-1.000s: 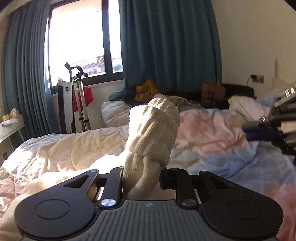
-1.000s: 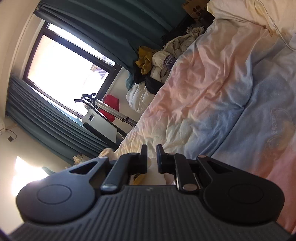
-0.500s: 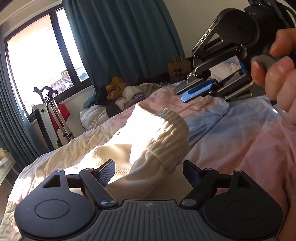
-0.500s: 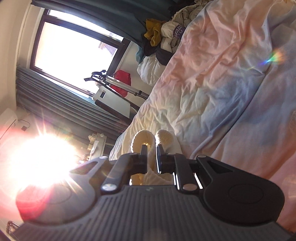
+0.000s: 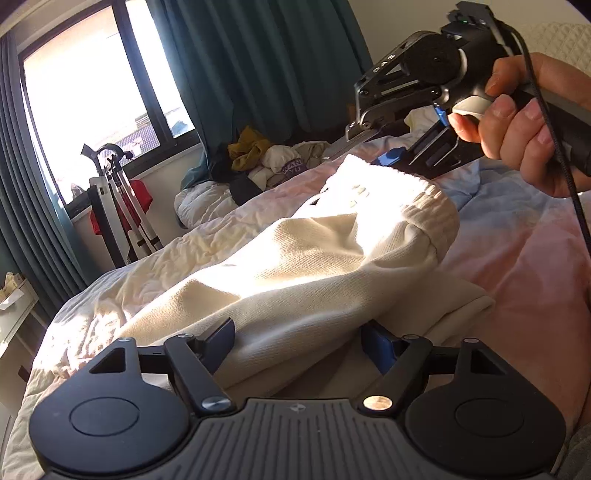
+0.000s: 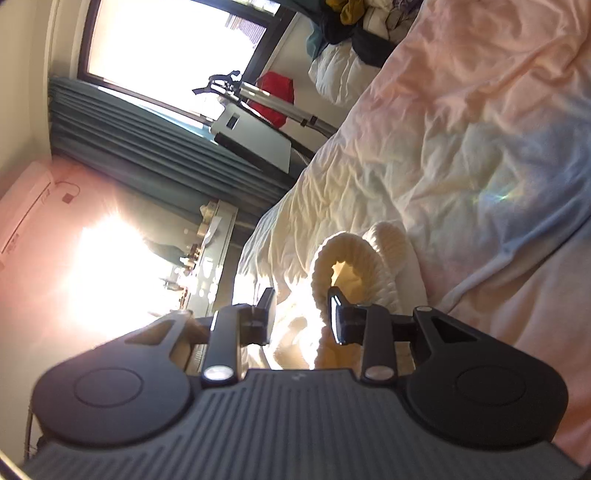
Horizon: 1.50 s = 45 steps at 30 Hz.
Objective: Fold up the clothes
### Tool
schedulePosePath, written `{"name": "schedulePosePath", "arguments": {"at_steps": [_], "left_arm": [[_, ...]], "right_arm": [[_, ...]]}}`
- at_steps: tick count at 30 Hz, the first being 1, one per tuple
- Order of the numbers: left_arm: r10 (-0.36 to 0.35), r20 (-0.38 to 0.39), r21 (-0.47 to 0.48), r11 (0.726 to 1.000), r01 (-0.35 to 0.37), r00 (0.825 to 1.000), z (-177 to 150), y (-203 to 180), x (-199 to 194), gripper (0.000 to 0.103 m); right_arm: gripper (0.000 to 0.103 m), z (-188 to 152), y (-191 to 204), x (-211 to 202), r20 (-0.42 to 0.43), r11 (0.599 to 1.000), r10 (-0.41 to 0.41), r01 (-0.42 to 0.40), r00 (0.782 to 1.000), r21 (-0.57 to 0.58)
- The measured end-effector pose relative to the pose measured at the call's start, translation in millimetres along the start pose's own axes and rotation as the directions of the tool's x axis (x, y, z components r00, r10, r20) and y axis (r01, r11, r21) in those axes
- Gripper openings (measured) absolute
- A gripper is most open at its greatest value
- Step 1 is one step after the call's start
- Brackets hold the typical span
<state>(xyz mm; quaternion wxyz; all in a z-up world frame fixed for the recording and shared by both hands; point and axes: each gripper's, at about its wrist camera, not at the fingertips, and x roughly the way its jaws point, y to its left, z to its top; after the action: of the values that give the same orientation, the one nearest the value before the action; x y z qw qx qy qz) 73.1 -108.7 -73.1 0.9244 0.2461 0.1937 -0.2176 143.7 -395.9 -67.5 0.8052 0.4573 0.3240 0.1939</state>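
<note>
Lying on the duvet [image 5: 524, 258], the cream socks [image 5: 332, 258] sit between the wide-spread left gripper [image 5: 299, 345]; the right gripper [image 6: 301, 308], at one o'clock, seems parted around a cuff.

Bedroom: big dark-framed window [image 5: 92, 110] w/ teal curtains [image 5: 266, 66] either side, strong sun glare. Bed w/ rumpled pastel duvet [image 5: 517, 258] (pink, blue, cream). Clothes pile [image 5: 269, 162] at far end, folded stand [image 5: 118, 206] under window, off-white wall [image 5: 399, 22].
</note>
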Motion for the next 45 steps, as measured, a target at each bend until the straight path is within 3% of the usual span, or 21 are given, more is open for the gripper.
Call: {"name": "schedulePosePath", "arguments": {"at_steps": [3, 6, 8, 10, 12, 15, 18, 20, 23, 27, 29, 33, 36, 38, 40, 43, 45], "left_arm": [[-0.012, 0.016, -0.001, 1.000, 0.012, 1.000, -5.4, -2.0, -2.2, 0.067], [-0.036, 0.043, -0.018, 0.999, 0.036, 0.998, -6.8, -0.3, -8.1, 0.051], [-0.051, 0.062, -0.031, 0.998, 0.053, 0.997, -7.1, 1.4, -12.4, 0.031], [-0.066, 0.081, -0.043, 0.997, 0.070, 0.994, -7.4, 3.0, -16.7, 0.021], [-0.081, 0.101, -0.055, 0.995, 0.087, 0.992, -7.8, 4.7, -20.9, 0.015], [-0.085, 0.143, -0.061, 0.994, 0.094, 0.986, -7.3, 6.5, -32.1, 0.013], [-0.091, 0.179, -0.063, 0.993, 0.103, 0.980, -6.2, 7.4, -43.2, 0.012], [-0.107, 0.166, -0.088, 0.989, 0.122, 0.980, -6.8, 9.1, -42.4, 0.012], [-0.137, 0.126, -0.109, 0.983, 0.151, 0.983, -10.6, 8.3, -35.3, 0.013], [-0.182, 0.054, -0.152, 0.970, 0.188, 0.982, -16.5, 7.3, -23.9, 0.014], [-0.186, 0.051, -0.161, 0.968, 0.192, 0.981, -18.8, 8.2, -23.8, 0.015], [-0.186, 0.072, -0.181, 0.964, 0.196, 0.980, -20.5, 12.3, -30.3, 0.017], [-0.192, 0.087, -0.202, 0.957, 0.206, 0.978, -21.1, 15.2, -37.9, 0.025], [-0.204, 0.114, -0.222, 0.949, 0.225, 0.972, -20.2, 18.3, -43.4, 0.044], [-0.210, 0.135, -0.236, 0.942, 0.237, 0.968, -18.6, 19.6, -49.3, 0.053], [-0.203, 0.152, -0.273, 0.932, 0.239, 0.967, -16.6, 25.7, -57.0, 0.061], [-0.198, 0.155, -0.336, 0.911, 0.240, 0.968, -16.9, 36.1, -62.9, 0.064]], "right_arm": [[0.035, 7.6, 4.7, 15.3, -0.002, 0.995, -0.054, 0.053, 0.999, -0.078], [0.035, 15.7, 1.5, 26.5, 0.006, 0.993, -0.047, 0.047, 0.999, -0.112], [0.034, 18.4, -3.4, 30.9, 0.015, 0.994, -0.031, 0.032, 0.999, -0.103], [0.030, 19.8, -7.0, 33.5, 0.030, 0.996, -0.010, 0.012, 1.000, -0.088], [0.016, 21.8, -6.8, 33.4, 0.050, 0.998, 0.020, -0.017, 0.999, -0.068], [0.013, 23.5, 7.7, 26.3, 0.100, 0.991, 0.102, -0.092, 0.990, -0.101], [0.012, 22.8, 24.9, 12.8, 0.152, 0.974, 0.180, -0.154, 0.972, -0.168], [0.012, 23.9, 27.8, 4.7, 0.178, 0.971, 0.185, -0.152, 0.966, -0.186], [0.012, 25.1, 17.5, 4.4, 0.177, 0.979, 0.084, -0.049, 0.981, -0.196], [0.012, 18.5, -5.4, 24.5, 0.112, 0.964, -0.148, 0.169, 0.983, -0.205], [0.012, 16.5, -10.5, 28.5, 0.101, 0.961, -0.177, 0.194, 0.979, -0.195], [0.013, 13.0, -7.4, 21.3, 0.111, 0.966, -0.158, 0.177, 0.981, -0.191], [0.014, 4.9, 0.9, 8.2, 0.128, 0.962, -0.154, 0.178, 0.980, -0.208], [0.014, -2.3, 7.2, -3.3, 0.146, 0.961, -0.151, 0.179, 0.978, -0.209], [0.015, -10.5, 13.7, -14.3, 0.166, 0.960, -0.150, 0.183, 0.975, -0.212], [0.015, -26.3, 24.5, -26.1, 0.195, 0.951, -0.161, 0.205, 0.967, -0.231], [0.016, -38.7, 31.1, -34.6, 0.210, 0.941, -0.165, 0.217, 0.964, -0.258]]}}
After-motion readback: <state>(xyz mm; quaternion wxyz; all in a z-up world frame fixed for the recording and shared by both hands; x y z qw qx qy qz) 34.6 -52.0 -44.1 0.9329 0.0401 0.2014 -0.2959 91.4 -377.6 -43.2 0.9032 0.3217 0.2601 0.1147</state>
